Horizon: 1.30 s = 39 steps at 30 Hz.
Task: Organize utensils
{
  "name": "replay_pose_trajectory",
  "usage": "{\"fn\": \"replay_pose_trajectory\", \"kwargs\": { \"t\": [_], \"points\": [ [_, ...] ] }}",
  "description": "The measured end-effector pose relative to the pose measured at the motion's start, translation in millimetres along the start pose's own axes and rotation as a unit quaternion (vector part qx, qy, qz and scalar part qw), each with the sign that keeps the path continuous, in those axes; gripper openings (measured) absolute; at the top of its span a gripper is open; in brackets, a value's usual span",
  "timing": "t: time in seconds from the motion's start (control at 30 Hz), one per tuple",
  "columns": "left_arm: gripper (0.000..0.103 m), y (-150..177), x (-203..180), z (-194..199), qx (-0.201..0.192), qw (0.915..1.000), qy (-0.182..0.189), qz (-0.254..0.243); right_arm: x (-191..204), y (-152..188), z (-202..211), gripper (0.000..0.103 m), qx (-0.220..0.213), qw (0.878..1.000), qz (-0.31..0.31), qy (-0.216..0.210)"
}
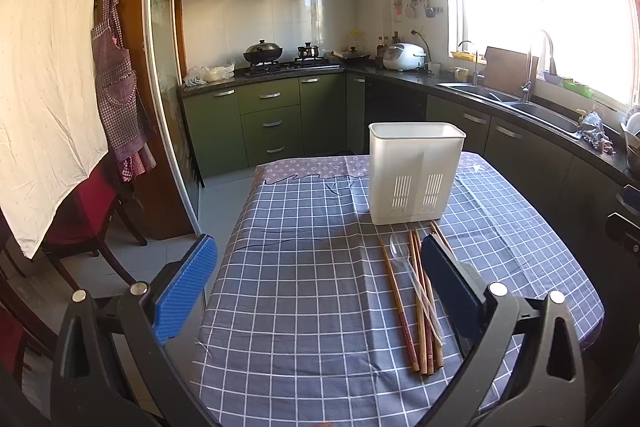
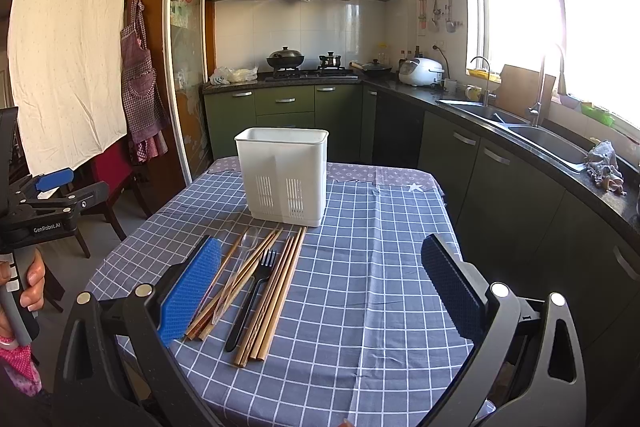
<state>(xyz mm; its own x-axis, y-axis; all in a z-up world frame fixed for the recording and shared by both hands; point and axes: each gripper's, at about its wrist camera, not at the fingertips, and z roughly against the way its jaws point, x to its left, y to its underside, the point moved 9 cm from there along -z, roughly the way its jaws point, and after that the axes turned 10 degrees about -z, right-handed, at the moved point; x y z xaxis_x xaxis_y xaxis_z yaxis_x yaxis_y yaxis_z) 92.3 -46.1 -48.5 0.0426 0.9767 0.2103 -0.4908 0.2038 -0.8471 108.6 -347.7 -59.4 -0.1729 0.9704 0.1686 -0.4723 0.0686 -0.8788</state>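
Two spread grippers (image 1: 320, 291) (image 2: 320, 287) above chopsticks (image 2: 276, 291)

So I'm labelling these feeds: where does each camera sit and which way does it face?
Left wrist: on the left gripper, open, above the table's near-left edge, facing the white holder.
Right wrist: on the right gripper, open, facing the holder; the left hand shows.
Shared: holder, chopsticks, checked tablecloth.

We see a white slotted utensil holder (image 2: 282, 175) standing upright on the table. Just in front of it lie wooden chopsticks (image 2: 276, 291), a clear plastic spoon (image 2: 240, 263) and a black plastic fork (image 2: 254, 297), flat, side by side.
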Motion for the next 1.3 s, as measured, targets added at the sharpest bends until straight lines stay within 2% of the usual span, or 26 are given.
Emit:
{"fn": "replay_pose_trajectory", "kwargs": {
  "t": [1.3],
  "points": [
    [0.097,4.8,0.8,-4.1,0.011,0.9999,-0.002,0.000,3.5,6.8,-6.9,0.099,0.006,1.000,0.002,-0.004]
  ]
}}
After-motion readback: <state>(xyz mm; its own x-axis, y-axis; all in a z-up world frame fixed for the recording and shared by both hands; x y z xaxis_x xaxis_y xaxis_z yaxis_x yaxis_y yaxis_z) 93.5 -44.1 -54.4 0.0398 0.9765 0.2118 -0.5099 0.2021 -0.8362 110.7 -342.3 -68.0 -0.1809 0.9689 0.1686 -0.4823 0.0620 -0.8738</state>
